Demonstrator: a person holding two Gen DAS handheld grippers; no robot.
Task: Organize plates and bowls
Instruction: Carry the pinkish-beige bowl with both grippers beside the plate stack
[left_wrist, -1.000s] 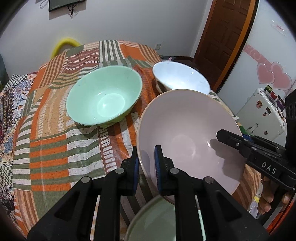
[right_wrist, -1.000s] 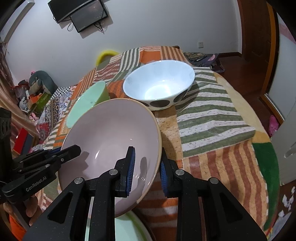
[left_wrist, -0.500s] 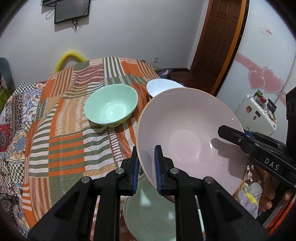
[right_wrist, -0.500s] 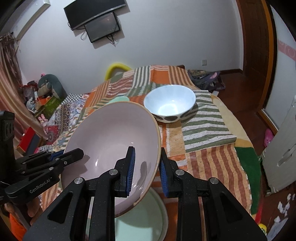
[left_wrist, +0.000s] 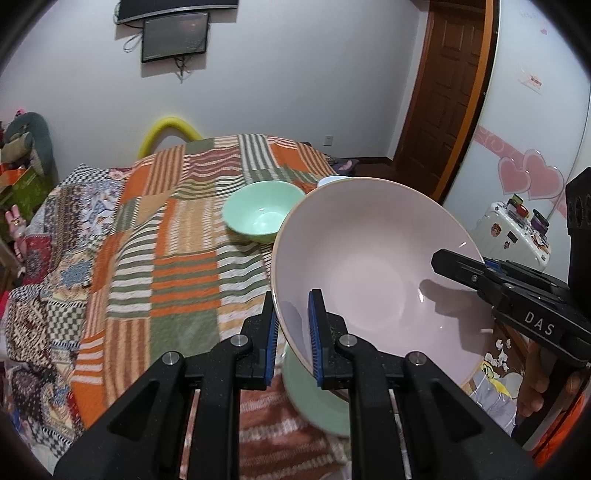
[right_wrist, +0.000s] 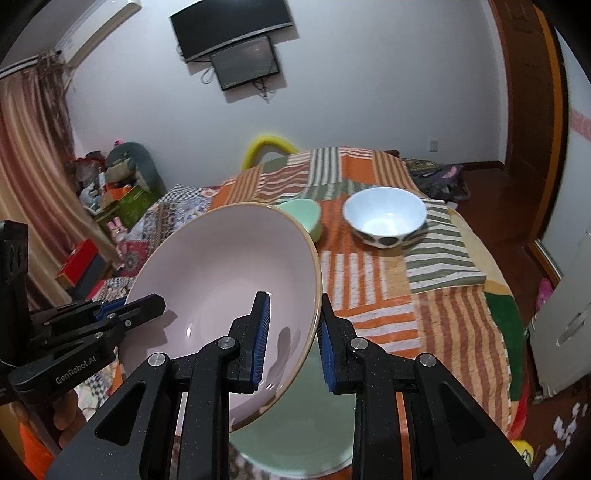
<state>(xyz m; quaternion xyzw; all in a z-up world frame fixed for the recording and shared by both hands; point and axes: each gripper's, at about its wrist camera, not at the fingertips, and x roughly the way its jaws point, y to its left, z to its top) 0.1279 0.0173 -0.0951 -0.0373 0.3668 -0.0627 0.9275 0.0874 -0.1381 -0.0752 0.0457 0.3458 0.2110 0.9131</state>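
Note:
A large pale pink bowl (left_wrist: 369, 266) (right_wrist: 221, 280) hangs in the air above the bed, held from both sides. My left gripper (left_wrist: 293, 334) is shut on its near left rim. My right gripper (right_wrist: 291, 341) is shut on the opposite rim and shows in the left wrist view as the black arm (left_wrist: 491, 291) at right. Below the pink bowl lies a pale green plate (left_wrist: 314, 395) (right_wrist: 303, 432). Farther back on the striped blanket stand a mint green bowl (left_wrist: 262, 214) (right_wrist: 304, 218) and a white bowl with dark spots (right_wrist: 384, 218), only its rim edge (left_wrist: 332, 180) showing in the left wrist view.
The bed's patchwork blanket (left_wrist: 177, 266) spreads left and back. A yellow hoop (left_wrist: 168, 129) stands behind it. A wooden door (left_wrist: 443, 92) and a white cabinet with stickers (left_wrist: 513, 229) are at right. Clutter and boxes (right_wrist: 118, 192) sit by the curtain.
Both grippers have risen and pulled back with the pink bowl between them. The green and white bowls look smaller and farther, and more of the green plate shows underneath.

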